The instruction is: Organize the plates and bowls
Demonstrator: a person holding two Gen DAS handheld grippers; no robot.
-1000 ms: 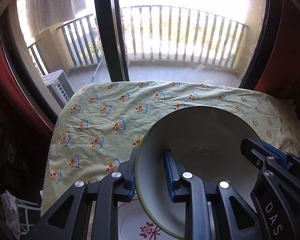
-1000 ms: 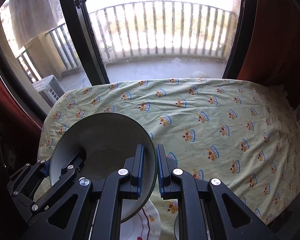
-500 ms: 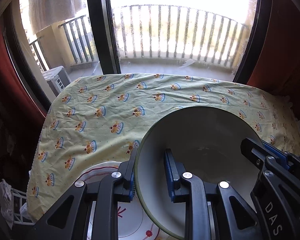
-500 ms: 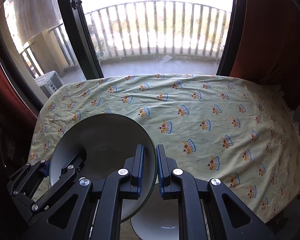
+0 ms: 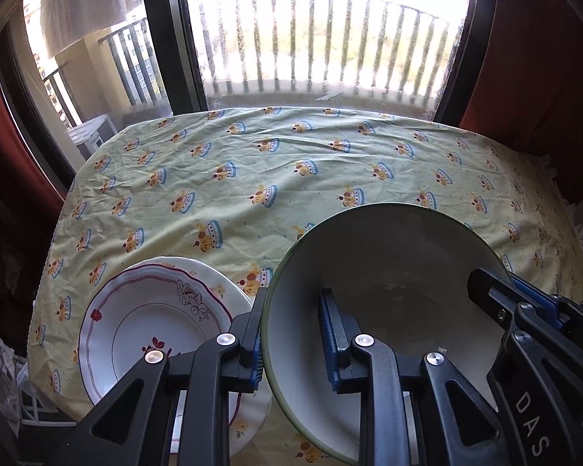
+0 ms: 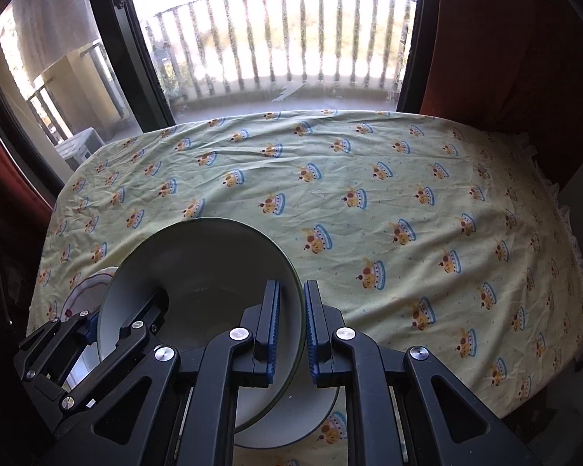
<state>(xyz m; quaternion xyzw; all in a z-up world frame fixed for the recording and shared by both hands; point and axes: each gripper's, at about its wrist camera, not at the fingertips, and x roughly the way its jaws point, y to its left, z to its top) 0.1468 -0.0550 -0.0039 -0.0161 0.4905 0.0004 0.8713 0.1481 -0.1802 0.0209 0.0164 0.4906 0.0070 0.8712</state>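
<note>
Two hand-held grippers, left (image 5: 291,343) and right (image 6: 291,328), clamped on opposite rims of one green-edged bowl (image 5: 388,287), lifted over the bench (image 6: 408,202) near edge. Could slip and smash the white bowl (image 6: 291,423) underneath or the flowered plate (image 5: 144,318) at left if one grip loosens.

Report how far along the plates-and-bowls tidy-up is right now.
Done: the pictures show no finished stack. In hand: the green-rimmed bowl is held above the tablecloth, the left gripper and the right gripper each clamping its rim. Left: set it down; a floral plate and a second bowl still lie apart on the cloth.
</note>
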